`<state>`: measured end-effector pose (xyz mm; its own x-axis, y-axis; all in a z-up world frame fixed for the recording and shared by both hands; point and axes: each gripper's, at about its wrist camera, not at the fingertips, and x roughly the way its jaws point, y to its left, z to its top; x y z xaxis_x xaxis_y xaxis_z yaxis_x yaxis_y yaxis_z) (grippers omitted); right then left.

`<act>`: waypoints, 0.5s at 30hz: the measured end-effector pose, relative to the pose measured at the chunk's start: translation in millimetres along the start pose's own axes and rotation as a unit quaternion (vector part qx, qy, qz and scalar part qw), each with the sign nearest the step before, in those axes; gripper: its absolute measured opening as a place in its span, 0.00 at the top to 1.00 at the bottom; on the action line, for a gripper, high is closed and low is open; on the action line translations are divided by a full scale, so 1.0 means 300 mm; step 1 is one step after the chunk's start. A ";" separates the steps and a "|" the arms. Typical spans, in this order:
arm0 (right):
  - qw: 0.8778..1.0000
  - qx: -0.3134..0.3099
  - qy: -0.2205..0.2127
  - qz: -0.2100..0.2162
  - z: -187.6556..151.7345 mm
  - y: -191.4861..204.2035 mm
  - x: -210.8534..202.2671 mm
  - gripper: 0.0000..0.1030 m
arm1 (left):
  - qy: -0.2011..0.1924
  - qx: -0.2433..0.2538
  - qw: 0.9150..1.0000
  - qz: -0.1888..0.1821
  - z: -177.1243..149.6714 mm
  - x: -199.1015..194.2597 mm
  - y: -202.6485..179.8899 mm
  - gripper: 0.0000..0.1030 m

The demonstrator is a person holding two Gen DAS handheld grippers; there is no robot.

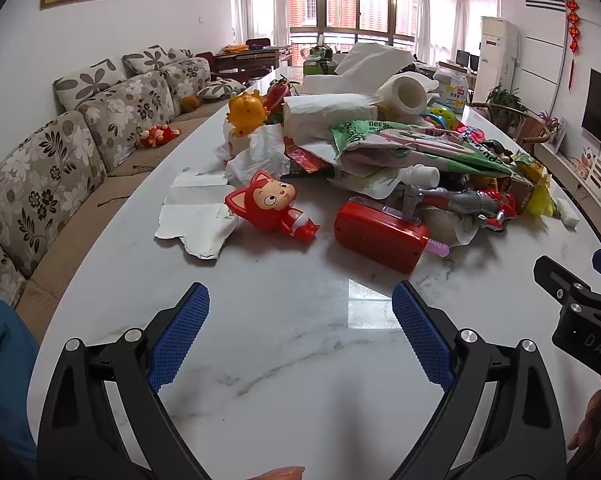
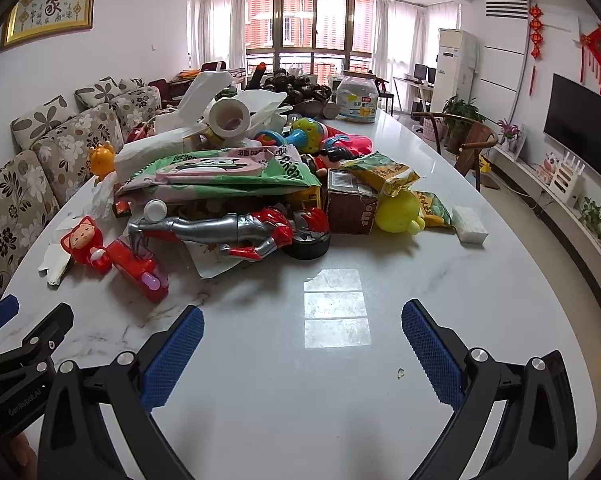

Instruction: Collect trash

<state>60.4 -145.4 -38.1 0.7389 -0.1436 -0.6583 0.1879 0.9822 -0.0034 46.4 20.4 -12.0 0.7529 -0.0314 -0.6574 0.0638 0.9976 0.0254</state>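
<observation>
A pile of trash and toys lies on the white marble table (image 1: 300,360). Trash: torn white paper (image 1: 192,216), crumpled tissue (image 1: 260,156), green wrappers (image 1: 400,148) (image 2: 220,176), a yellow snack bag (image 2: 384,172), a brown carton (image 2: 350,206). Toys: a red fox figure (image 1: 272,204) (image 2: 84,246), a red toy box (image 1: 380,236), a silver-red action figure (image 2: 228,232). My left gripper (image 1: 300,320) is open and empty, short of the pile. My right gripper (image 2: 300,340) is open and empty too; it shows at the right edge of the left wrist view (image 1: 580,300).
A floral sofa (image 1: 60,148) runs along the table's left side. Paper rolls (image 1: 404,96), a plastic jar (image 2: 358,100) and a white sponge (image 2: 470,226) sit further back. A wooden chair (image 2: 468,140) and a TV (image 2: 584,128) stand on the right.
</observation>
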 end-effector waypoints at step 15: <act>1.000 0.003 0.005 0.001 -0.006 -0.001 -0.006 0.05 | 0.003 0.002 1.000 -0.009 -0.005 0.001 -0.003 0.12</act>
<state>57.6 -145.3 -38.3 0.7333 -0.1397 -0.6653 0.1892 0.9819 0.0024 45.7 19.5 -13.5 0.7474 -0.0484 -0.6626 0.0794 0.9967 0.0169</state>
